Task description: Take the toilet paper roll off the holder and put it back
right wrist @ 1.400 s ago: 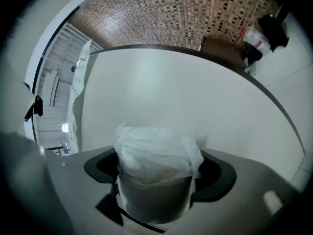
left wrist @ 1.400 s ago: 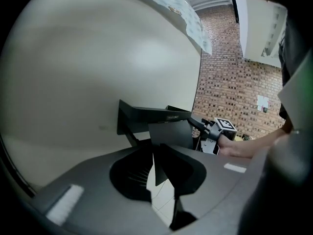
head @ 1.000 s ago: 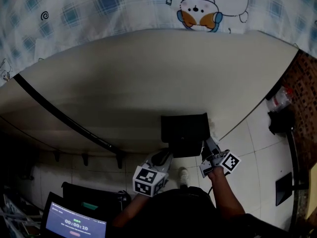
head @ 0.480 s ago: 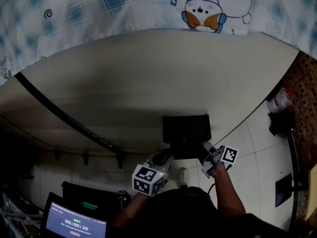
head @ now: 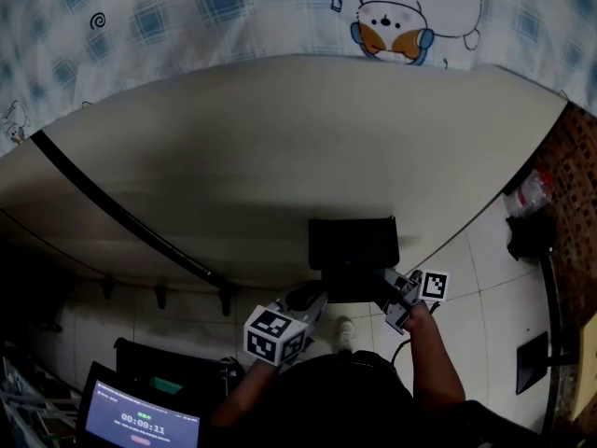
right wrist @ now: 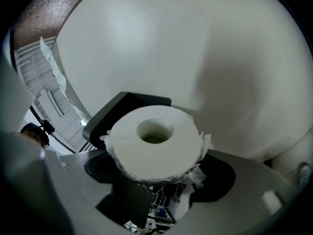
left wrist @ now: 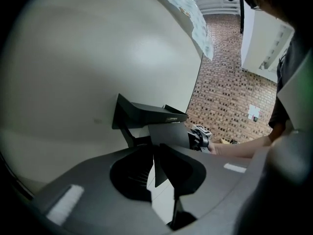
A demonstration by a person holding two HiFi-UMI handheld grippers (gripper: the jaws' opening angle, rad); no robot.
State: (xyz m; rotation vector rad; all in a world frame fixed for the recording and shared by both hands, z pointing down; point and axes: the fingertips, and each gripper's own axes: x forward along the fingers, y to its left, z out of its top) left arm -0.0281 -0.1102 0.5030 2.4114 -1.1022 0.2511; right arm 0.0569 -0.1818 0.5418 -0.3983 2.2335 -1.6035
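Note:
The white toilet paper roll (right wrist: 154, 146) faces me end-on in the right gripper view, its core hole towards the camera. My right gripper (right wrist: 157, 173) is shut on it, one jaw on each side, and the paper is crumpled at the right-hand jaw. Just behind the roll is the black holder (right wrist: 115, 112). In the head view the holder (head: 353, 243) is fixed to the pale wall and hides the roll, with the right gripper (head: 395, 293) at its lower right corner. The left gripper (head: 308, 301) hangs just left of and below the holder, shut and empty.
A black rail (head: 121, 215) runs slantwise along the wall to the left. White floor tiles (head: 485, 278) lie below the holder. A laptop screen (head: 140, 423) sits at the lower left. Dark objects (head: 530, 231) stand by the brick wall at the right.
My right gripper has moved a little up, closer to the holder's lower right corner. The left gripper has barely shifted.

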